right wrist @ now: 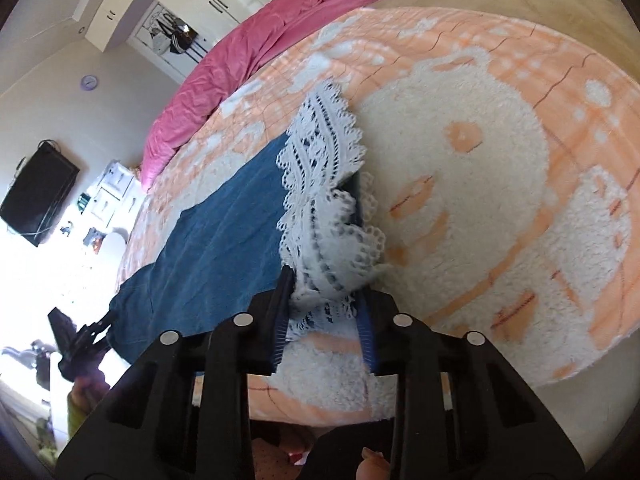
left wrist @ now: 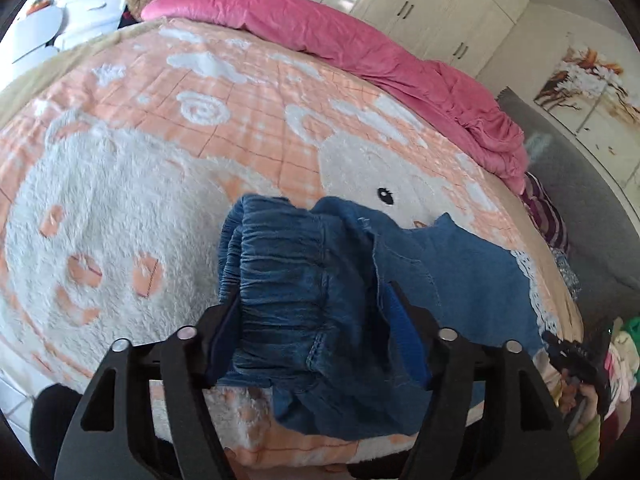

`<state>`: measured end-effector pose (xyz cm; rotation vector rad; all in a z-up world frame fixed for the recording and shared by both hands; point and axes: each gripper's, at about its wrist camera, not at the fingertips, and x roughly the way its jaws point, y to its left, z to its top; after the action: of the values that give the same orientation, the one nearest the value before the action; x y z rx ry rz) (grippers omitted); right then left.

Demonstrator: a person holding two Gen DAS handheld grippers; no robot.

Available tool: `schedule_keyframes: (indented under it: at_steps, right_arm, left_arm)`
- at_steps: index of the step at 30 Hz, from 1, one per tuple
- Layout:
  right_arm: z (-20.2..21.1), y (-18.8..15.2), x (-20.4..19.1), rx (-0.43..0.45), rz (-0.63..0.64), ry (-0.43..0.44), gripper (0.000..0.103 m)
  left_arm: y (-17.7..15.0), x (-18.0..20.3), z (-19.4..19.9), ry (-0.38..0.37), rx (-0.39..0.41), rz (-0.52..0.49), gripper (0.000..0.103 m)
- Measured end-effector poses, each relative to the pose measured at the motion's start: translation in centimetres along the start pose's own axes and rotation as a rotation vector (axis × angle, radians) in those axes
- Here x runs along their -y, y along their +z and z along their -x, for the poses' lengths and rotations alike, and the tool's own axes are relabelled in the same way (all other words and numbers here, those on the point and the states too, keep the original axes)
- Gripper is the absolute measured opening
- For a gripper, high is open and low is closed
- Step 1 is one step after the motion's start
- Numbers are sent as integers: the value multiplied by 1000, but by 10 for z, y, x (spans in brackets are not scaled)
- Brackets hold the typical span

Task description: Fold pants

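Two close wrist views — shared bed (left wrist: 168,92)

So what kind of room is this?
Most likely a bedroom: a bed under an orange and white plush blanket, a pink duvet along its far side, and built-in wardrobes behind.

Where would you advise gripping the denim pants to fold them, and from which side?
Grip the denim pants at both ends: the gathered elastic waistband, thick and bunched, from the near bed edge, as the left gripper does; the white lace hem, similarly, as the right gripper does.
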<state>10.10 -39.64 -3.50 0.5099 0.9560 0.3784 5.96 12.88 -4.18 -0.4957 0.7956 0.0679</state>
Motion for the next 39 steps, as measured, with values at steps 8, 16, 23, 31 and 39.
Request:
schedule_keyframes:
  at_steps: [8, 16, 23, 31, 39]
  right_arm:
    - [24, -6, -15, 56, 150, -182, 13]
    - [16, -15, -11, 33, 169, -251, 31]
    - [55, -28, -16, 132, 194, -340, 51]
    - [35, -21, -95, 158, 388, -197, 69]
    - [-32, -1, -114, 40, 427, -257, 73]
  left_arm:
    - [-6, -9, 6, 77, 6, -74, 43]
    - [-7, -21, 7, 102, 19, -46, 74]
    - [2, -20, 59, 154, 118, -61, 75]
    - [3, 62, 52, 8, 107, -215, 82]
    - [-19, 72, -30, 182, -18, -329, 83]
